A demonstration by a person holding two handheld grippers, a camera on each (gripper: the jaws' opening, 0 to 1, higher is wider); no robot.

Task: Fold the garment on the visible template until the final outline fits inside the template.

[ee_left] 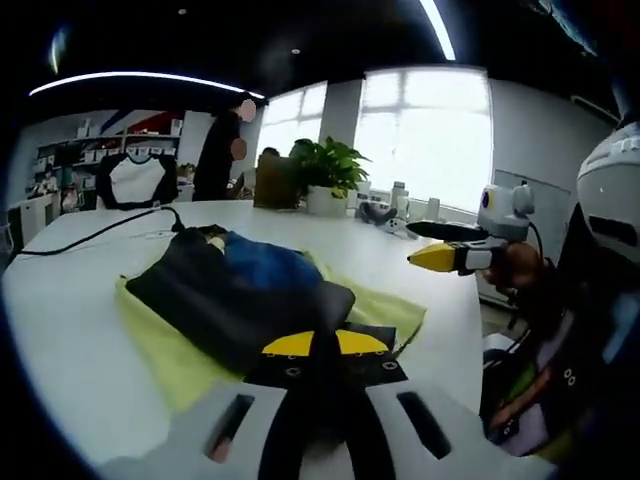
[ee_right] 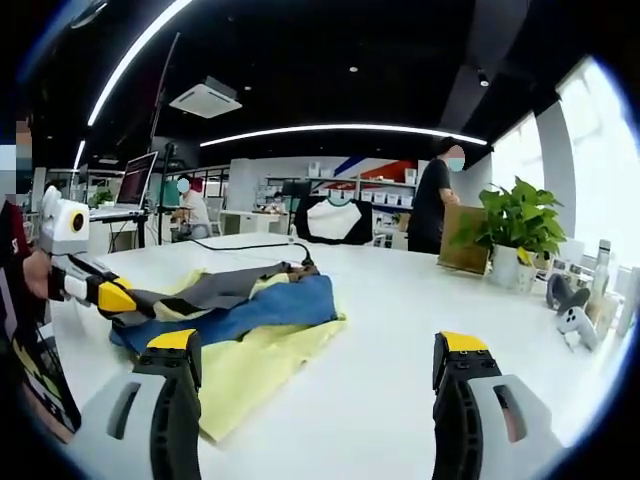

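A dark grey and blue garment (ee_left: pixel 235 290) lies crumpled on a yellow-green template sheet (ee_left: pixel 160 335) on the white table (ee_left: pixel 90 265). My left gripper (ee_left: pixel 325 345) is low at the garment's near edge, its yellow-tipped jaws shut on dark fabric. From the right gripper view, the left gripper (ee_right: pixel 112 297) holds a grey flap of the garment (ee_right: pixel 265 305) at the template (ee_right: pixel 260 365) corner. My right gripper (ee_right: pixel 317 345) hangs above the table with its jaws wide apart and nothing between them. It also appears as the right gripper (ee_left: pixel 432 244) held in the air beyond the template.
A potted plant (ee_left: pixel 325 175) and a brown box (ee_left: pixel 272 185) stand at the table's far side. A black cable (ee_left: pixel 95 235) runs across the table to the garment. Small devices (ee_right: pixel 572 305) and bottles lie near the window edge. A person (ee_right: pixel 435 200) stands behind the table.
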